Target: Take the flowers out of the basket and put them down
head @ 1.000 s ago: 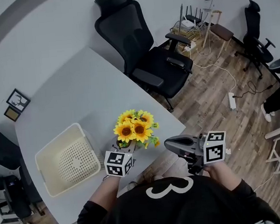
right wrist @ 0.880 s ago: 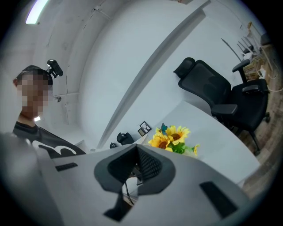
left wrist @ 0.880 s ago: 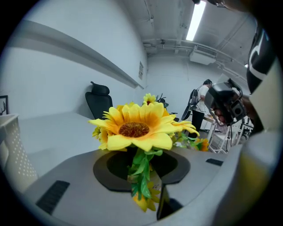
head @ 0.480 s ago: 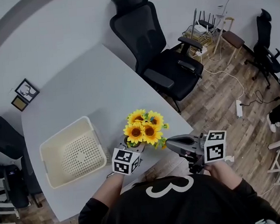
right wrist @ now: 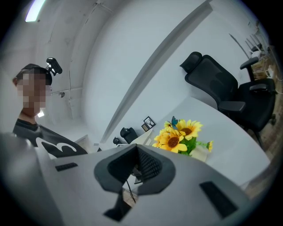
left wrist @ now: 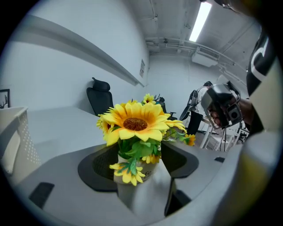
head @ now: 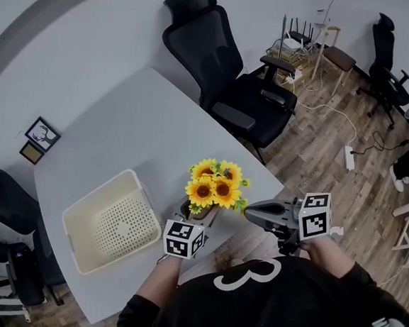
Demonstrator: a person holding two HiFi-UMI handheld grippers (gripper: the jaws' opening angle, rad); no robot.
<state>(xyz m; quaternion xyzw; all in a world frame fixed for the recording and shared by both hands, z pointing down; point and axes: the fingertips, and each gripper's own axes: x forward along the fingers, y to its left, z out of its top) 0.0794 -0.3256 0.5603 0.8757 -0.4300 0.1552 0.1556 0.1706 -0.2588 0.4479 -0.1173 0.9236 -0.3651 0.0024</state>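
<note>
A bunch of yellow artificial sunflowers (head: 215,188) in a small pale pot stands on the white table (head: 130,130), near its front edge and to the right of the cream basket (head: 110,228). The basket has nothing in it. My left gripper (head: 197,215) sits at the pot. In the left gripper view the pot (left wrist: 132,170) stands between the two dark pads. The jaws of my left gripper (left wrist: 138,159) have just been opening and are spread on either side of the pot. My right gripper (head: 255,212) hovers right of the flowers (right wrist: 179,137), off the table edge, its pads (right wrist: 150,165) together on nothing.
A black office chair (head: 233,85) stands behind the table's right side. Two small picture frames (head: 38,134) lean at the table's far left. A dark chair (head: 2,212) is left of the basket. Cables and a power strip (head: 348,157) lie on the wooden floor.
The head view has swung slightly to the left. The flowers, the basket and both grippers keep about the same places relative to one another.
</note>
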